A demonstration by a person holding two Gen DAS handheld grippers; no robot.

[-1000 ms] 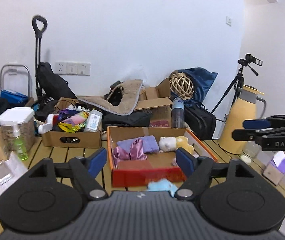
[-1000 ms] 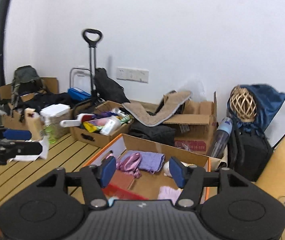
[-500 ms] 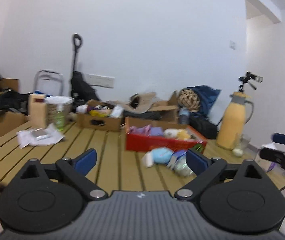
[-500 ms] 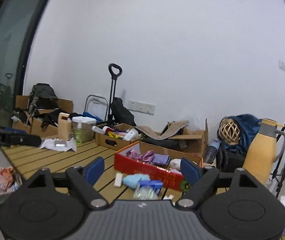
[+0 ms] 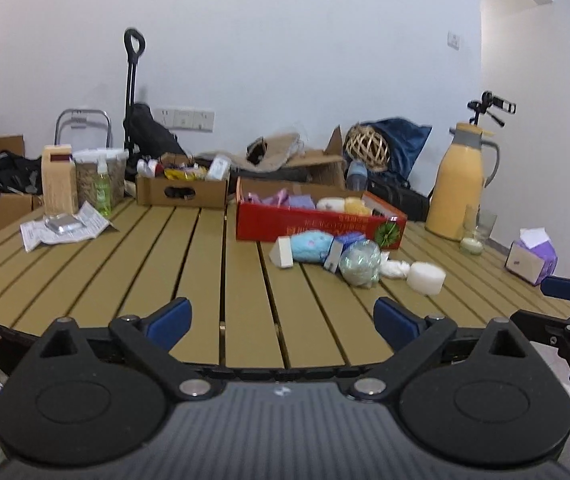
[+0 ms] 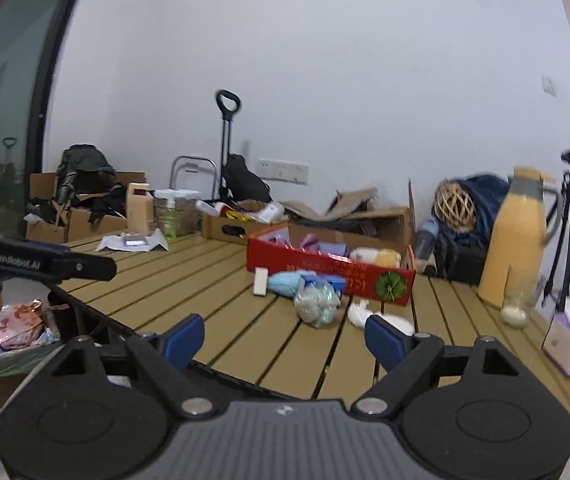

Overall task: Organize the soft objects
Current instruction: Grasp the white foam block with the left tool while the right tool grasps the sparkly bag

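Observation:
A red cardboard box (image 5: 317, 224) on the slatted table holds purple cloths and a white and a yellow plush. In front of it lie a blue plush (image 5: 309, 246), a white block (image 5: 283, 254), a clear bag of pale stuff (image 5: 359, 264), a white crumpled cloth (image 5: 395, 269) and a white round pad (image 5: 425, 278). My left gripper (image 5: 283, 318) hovers open over the table's near edge, well short of them, with nothing between its fingers. My right gripper (image 6: 285, 338) is open and bare too, facing the bag (image 6: 317, 304) and the red box (image 6: 325, 270) from the near edge.
A yellow thermos (image 5: 459, 192), a glass cup (image 5: 471, 240) and a purple tissue box (image 5: 531, 258) stand at the right. A brown box of bottles (image 5: 183, 192) and papers (image 5: 65, 228) sit at the back left. A bin of wrappers (image 6: 17, 332) stands beside the table.
Both grippers have pulled back from over the red box and sunk toward the table's near edge. Their jaws have spread wider. The loose items in front of the box have come into view.

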